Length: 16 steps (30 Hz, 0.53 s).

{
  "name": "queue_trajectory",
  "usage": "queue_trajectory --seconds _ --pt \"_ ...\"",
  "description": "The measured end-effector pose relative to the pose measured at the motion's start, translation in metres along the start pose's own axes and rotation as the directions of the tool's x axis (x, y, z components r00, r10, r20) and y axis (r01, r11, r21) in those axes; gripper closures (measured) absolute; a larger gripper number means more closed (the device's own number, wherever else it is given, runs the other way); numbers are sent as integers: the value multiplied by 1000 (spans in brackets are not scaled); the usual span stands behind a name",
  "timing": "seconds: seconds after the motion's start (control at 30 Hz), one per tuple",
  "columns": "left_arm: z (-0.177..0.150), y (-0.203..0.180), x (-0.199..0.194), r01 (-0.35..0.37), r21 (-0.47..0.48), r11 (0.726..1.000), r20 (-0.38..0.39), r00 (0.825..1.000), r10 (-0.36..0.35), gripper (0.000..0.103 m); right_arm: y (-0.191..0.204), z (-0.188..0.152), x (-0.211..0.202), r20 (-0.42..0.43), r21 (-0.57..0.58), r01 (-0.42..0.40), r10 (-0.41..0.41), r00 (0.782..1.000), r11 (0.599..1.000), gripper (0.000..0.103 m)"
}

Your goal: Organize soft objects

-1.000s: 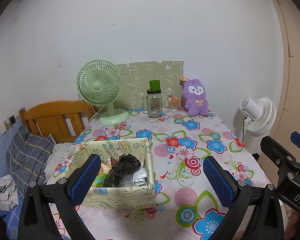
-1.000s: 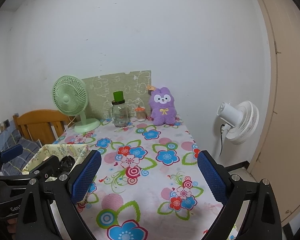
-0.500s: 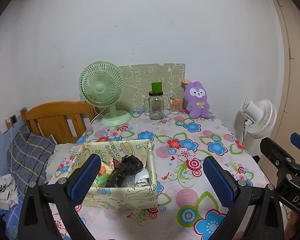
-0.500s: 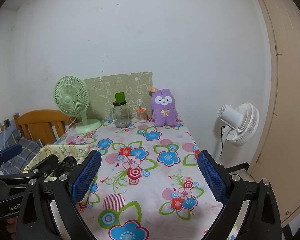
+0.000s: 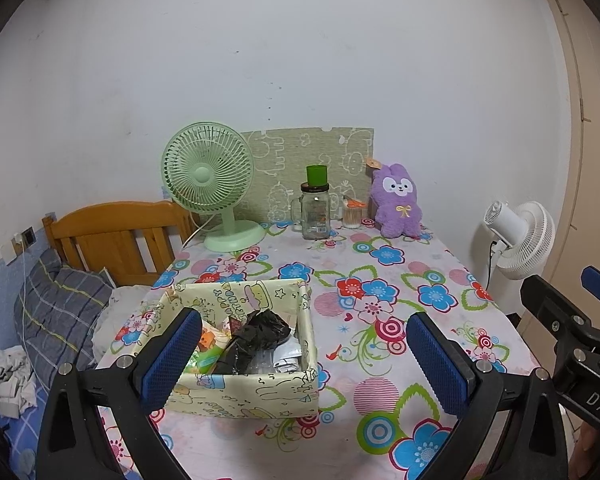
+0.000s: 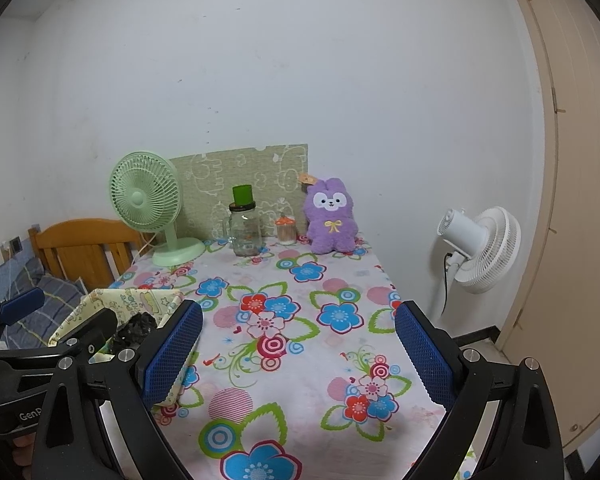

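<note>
A purple plush rabbit sits upright at the far edge of the flowered table, against the wall; it also shows in the right wrist view. A pale yellow patterned box stands at the near left of the table and holds a black crumpled bag and small packets; its corner shows in the right wrist view. My left gripper is open and empty, above the near edge, by the box. My right gripper is open and empty, above the near middle of the table.
A green desk fan, a glass jar with a green cup on it and a small jar stand along the far edge before a green mat. A white floor fan stands right of the table. A wooden bed headboard lies left.
Both grippers have drawn back and risen slightly, so the table and far objects look a little smaller and lower. Both stay open and empty.
</note>
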<state>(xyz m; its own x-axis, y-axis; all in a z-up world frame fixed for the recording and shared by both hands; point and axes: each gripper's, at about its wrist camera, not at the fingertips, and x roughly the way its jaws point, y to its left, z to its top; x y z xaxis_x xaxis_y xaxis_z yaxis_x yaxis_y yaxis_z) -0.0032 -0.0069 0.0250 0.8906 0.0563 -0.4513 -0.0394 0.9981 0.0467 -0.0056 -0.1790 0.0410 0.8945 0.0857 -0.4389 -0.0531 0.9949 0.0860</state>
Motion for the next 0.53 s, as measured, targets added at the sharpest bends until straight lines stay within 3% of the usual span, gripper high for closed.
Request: queue_trajectory --seconds 0.53 --pt "0 2 1 -1 -6 1000 1 1000 1 0 1 0 0 1 -2 -2 2 1000 1000 4"
